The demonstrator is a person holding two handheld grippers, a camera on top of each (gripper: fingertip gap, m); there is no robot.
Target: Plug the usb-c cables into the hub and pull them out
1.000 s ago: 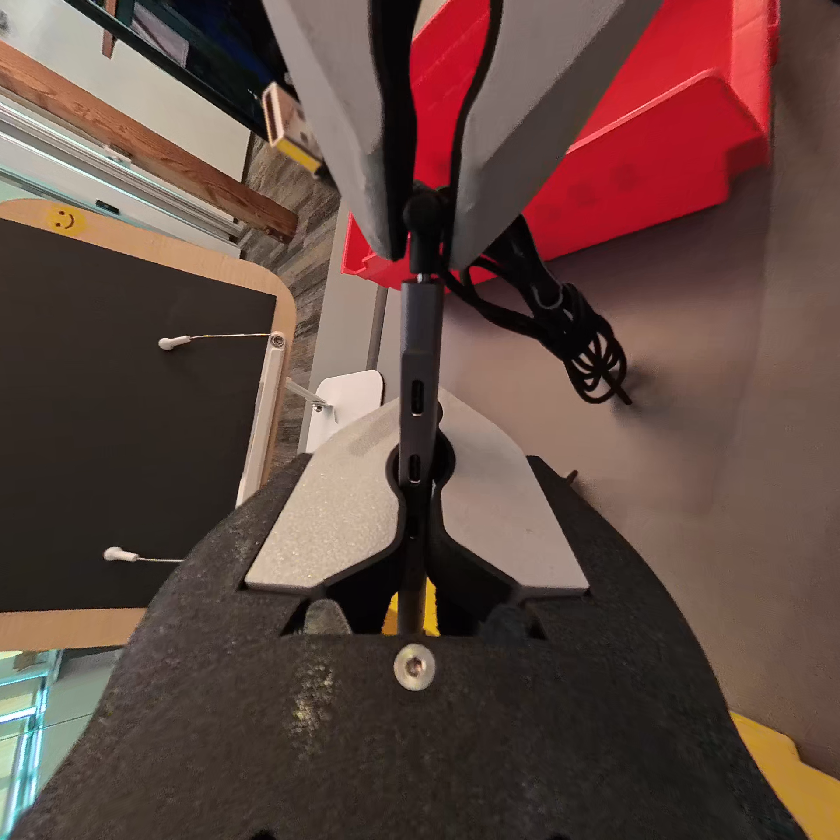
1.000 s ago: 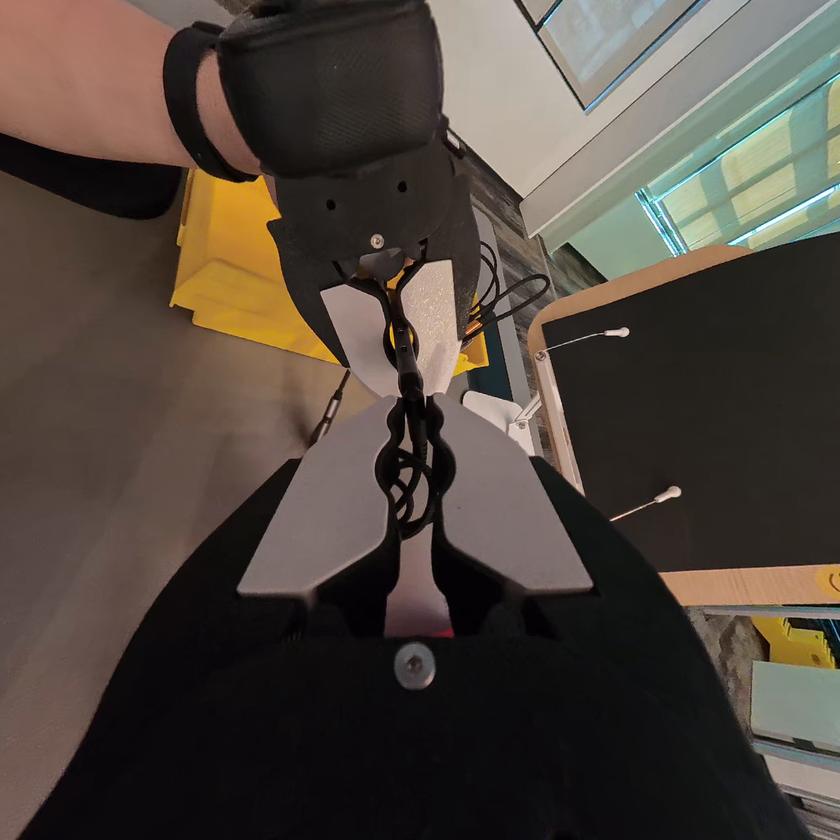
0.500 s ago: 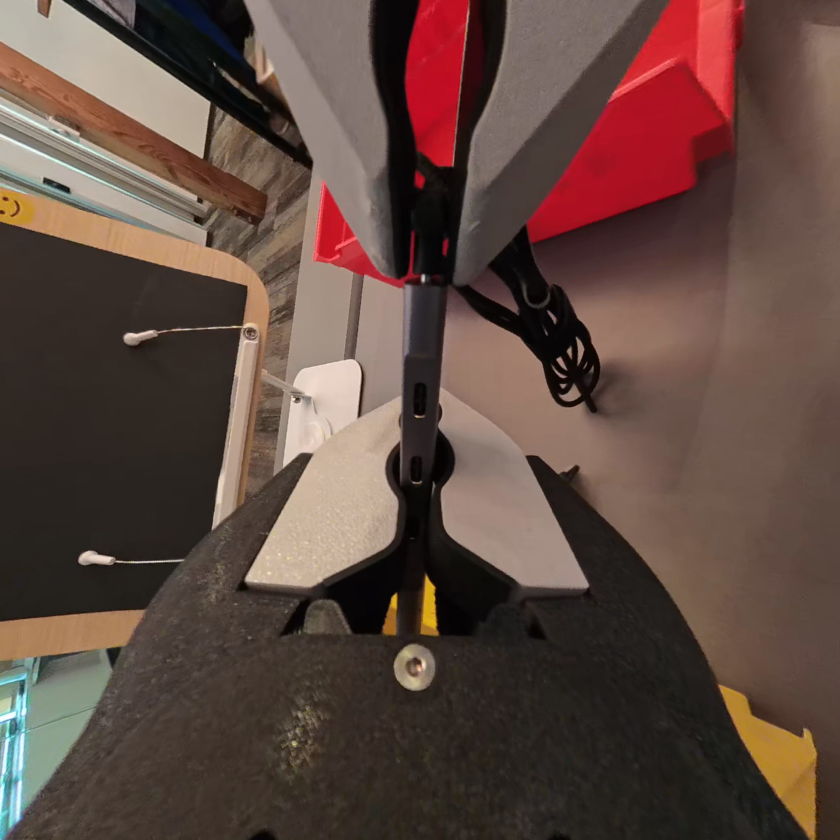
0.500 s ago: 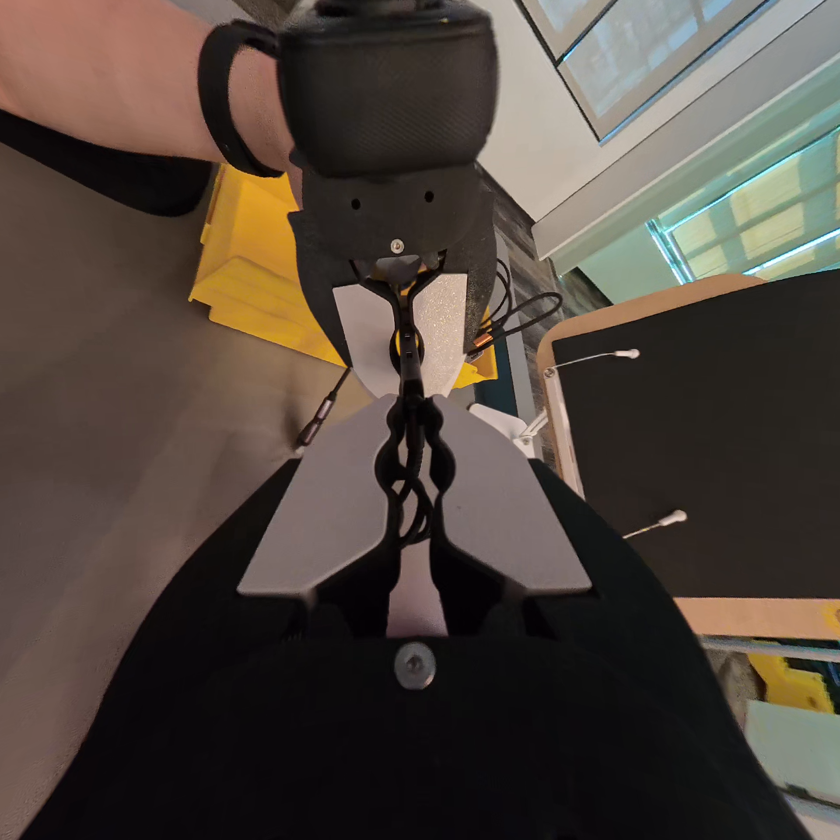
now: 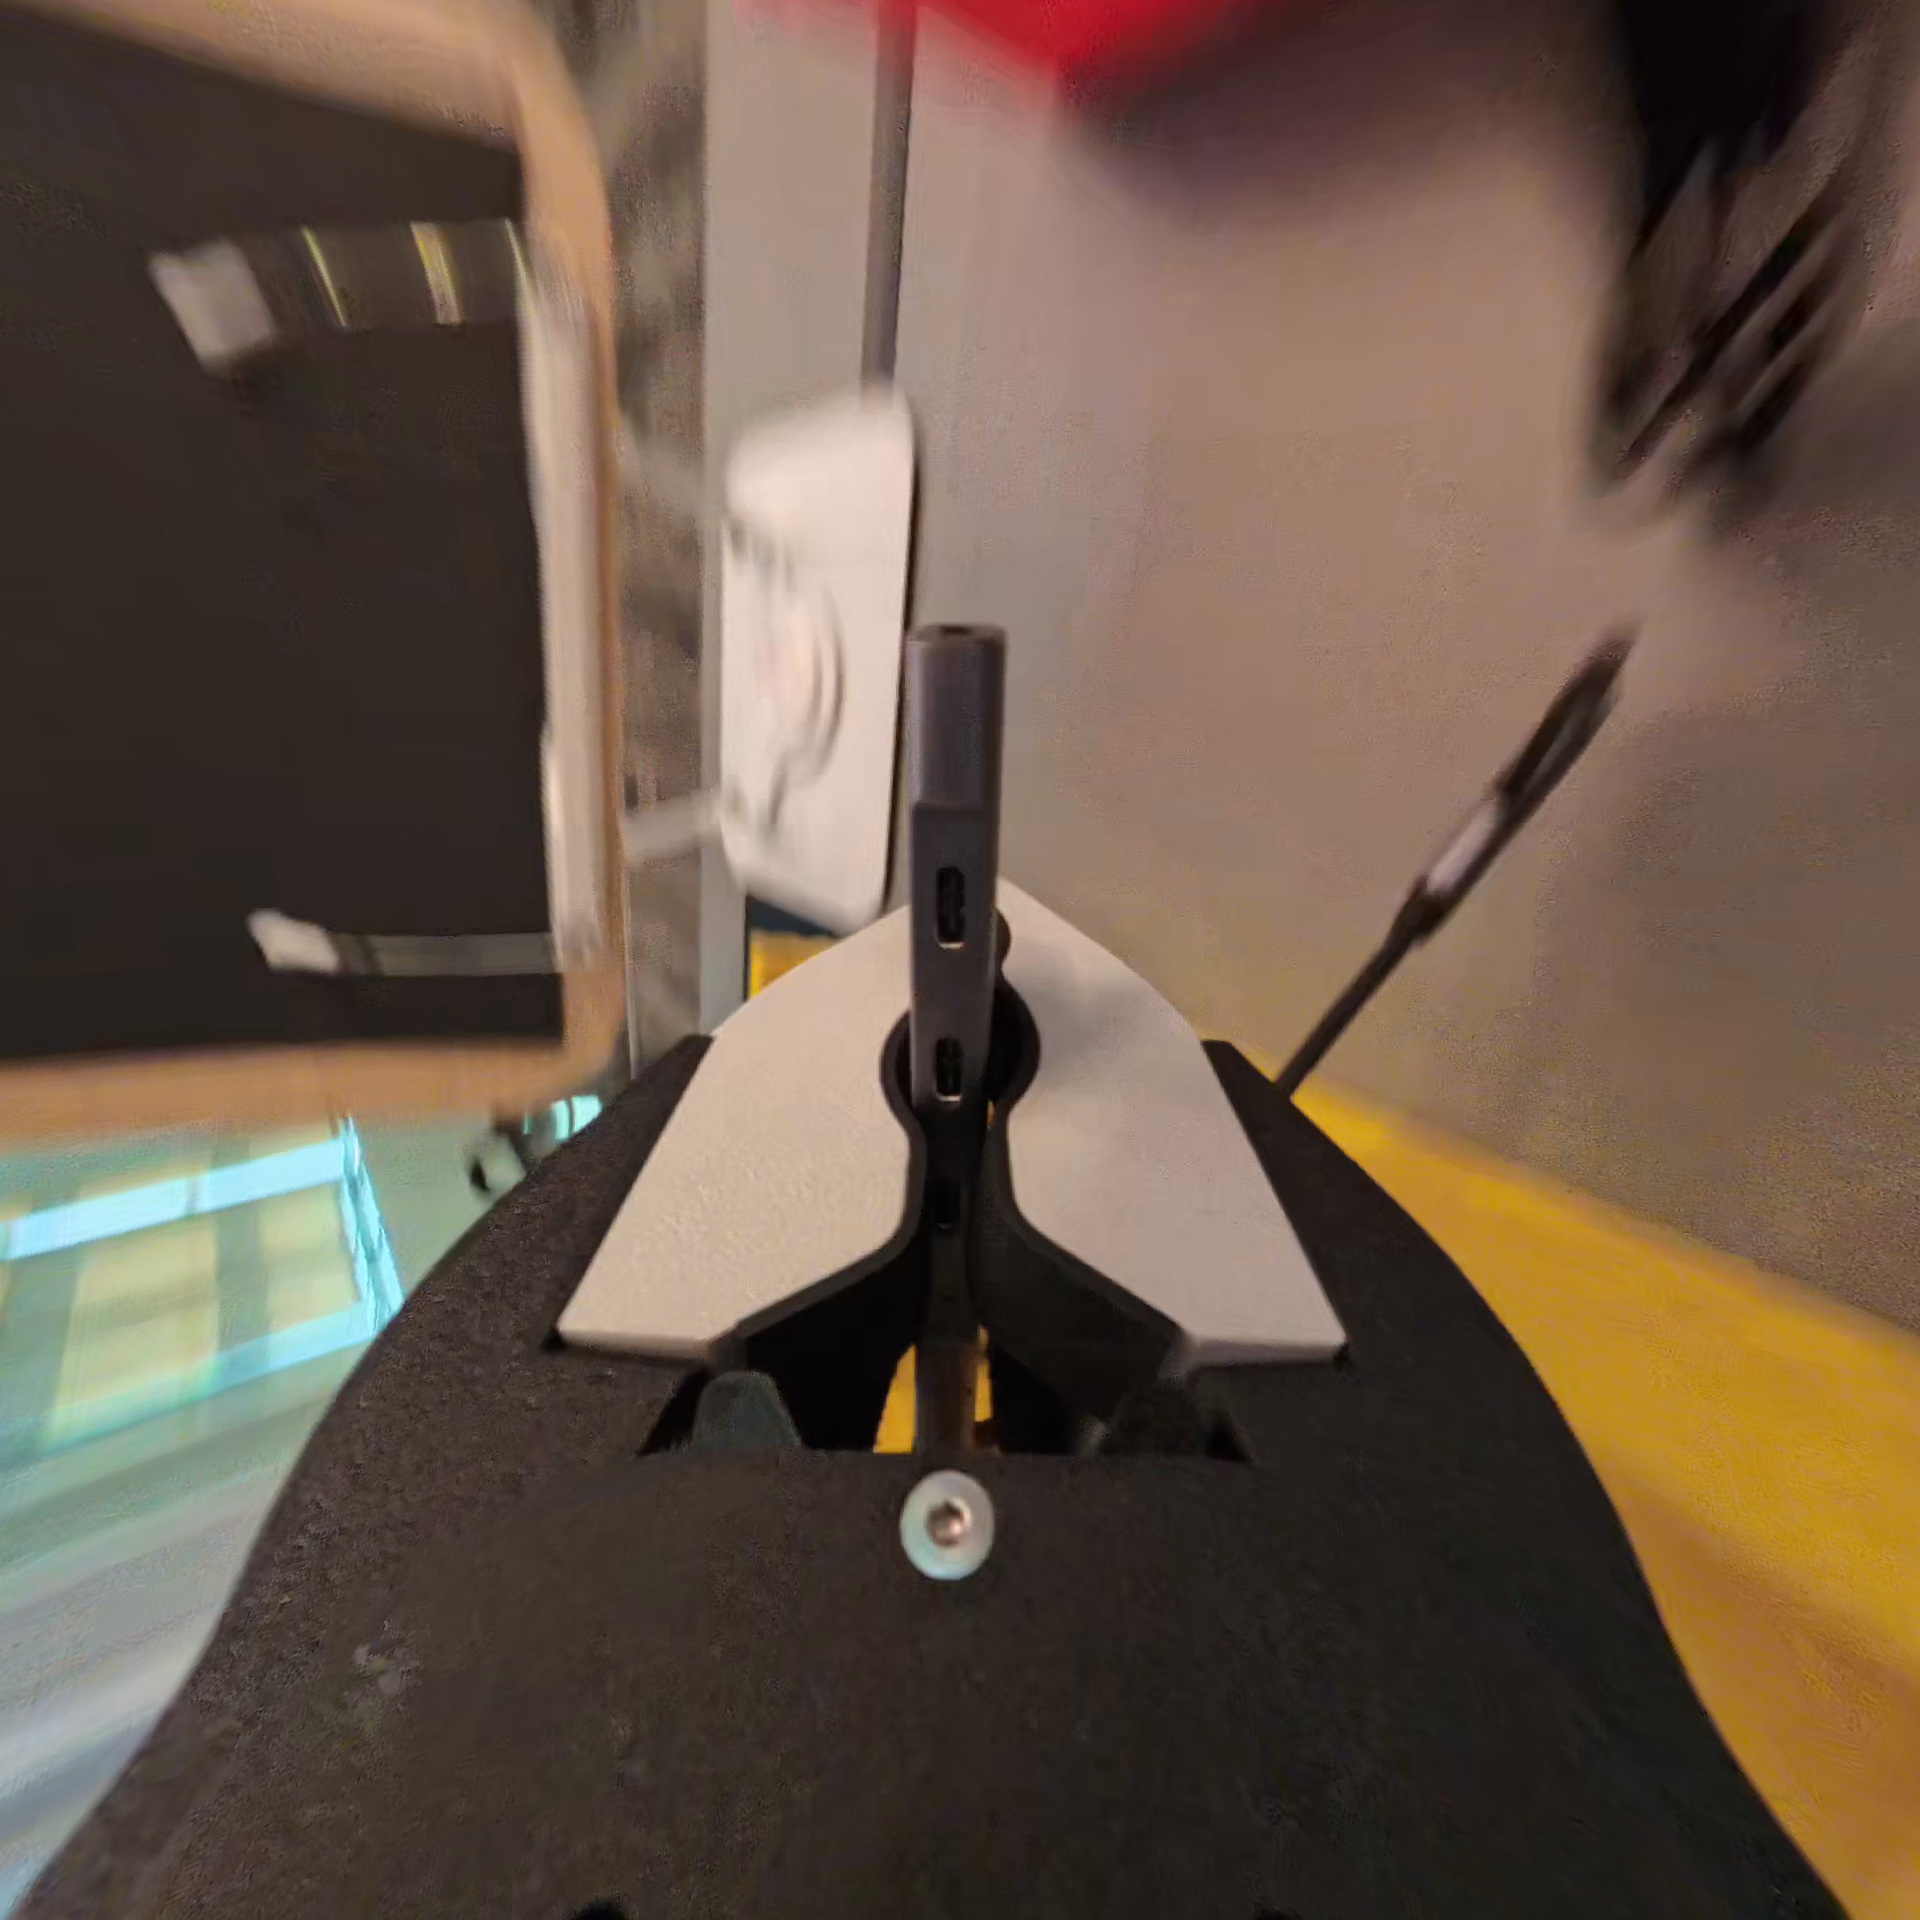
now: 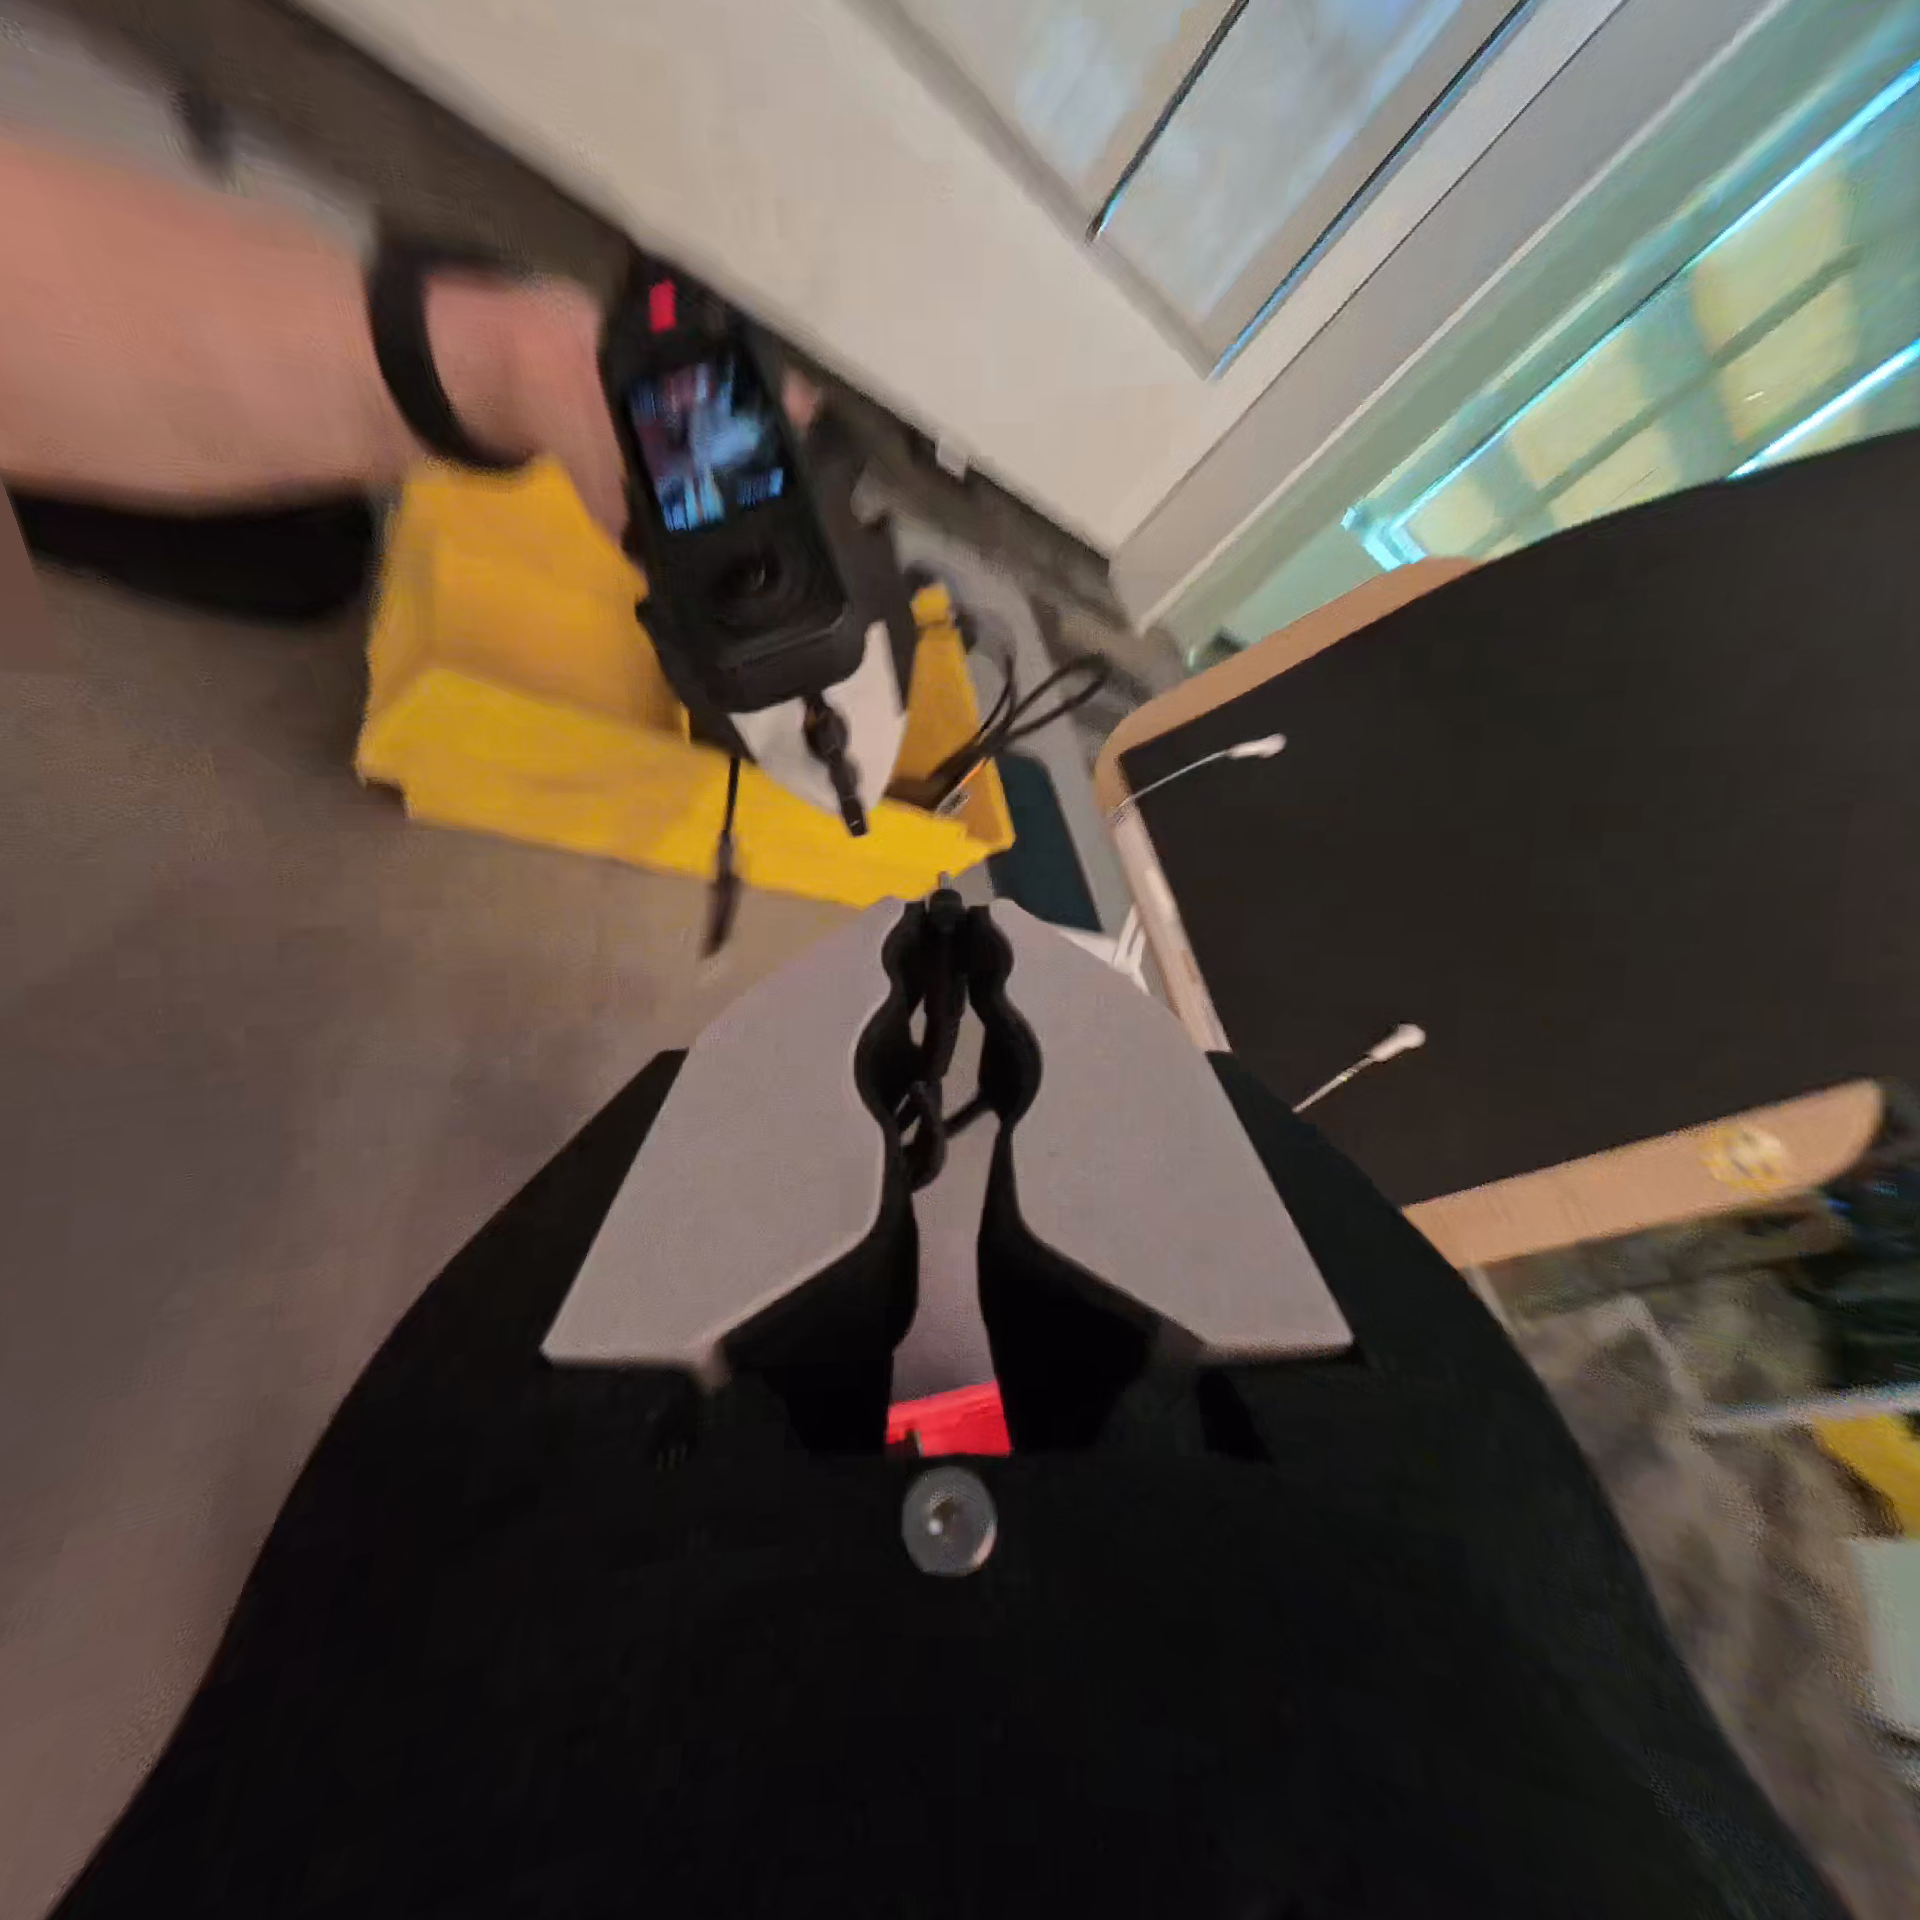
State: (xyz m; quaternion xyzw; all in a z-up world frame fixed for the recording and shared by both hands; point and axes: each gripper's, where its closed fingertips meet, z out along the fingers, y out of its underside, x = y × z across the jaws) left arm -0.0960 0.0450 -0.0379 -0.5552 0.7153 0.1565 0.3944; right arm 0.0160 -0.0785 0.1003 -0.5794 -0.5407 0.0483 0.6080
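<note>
My left gripper point(image 5: 954, 935) is shut on the slim grey hub point(image 5: 948, 748), which sticks out forward between its fingers. The hub's end port and two side ports show nothing plugged in. My right gripper point(image 6: 943, 914) is shut on the black usb-c cable's plug point(image 6: 943, 902), with the coiled cable point(image 6: 925, 1091) bunched between its fingers. In the right wrist view the left gripper point(image 6: 831, 769) and the hub point(image 6: 847, 800) are apart from the plug, over the yellow bin point(image 6: 582, 748). In the left wrist view the right gripper point(image 5: 1714, 312) is a dark blur at the upper right.
A thin dark cable with a plug point(image 5: 1496, 800) hangs loose by the yellow bin point(image 5: 1558, 1351). A red bin point(image 5: 1039, 42) is at the top edge. A black board with a wooden frame point(image 6: 1558, 831) stands beyond the grey table point(image 6: 260, 1039). A person's arm point(image 6: 156, 343) holds the left gripper.
The plug has come out of the hub's end port. The two grippers have moved quickly apart, and both views are blurred by motion.
</note>
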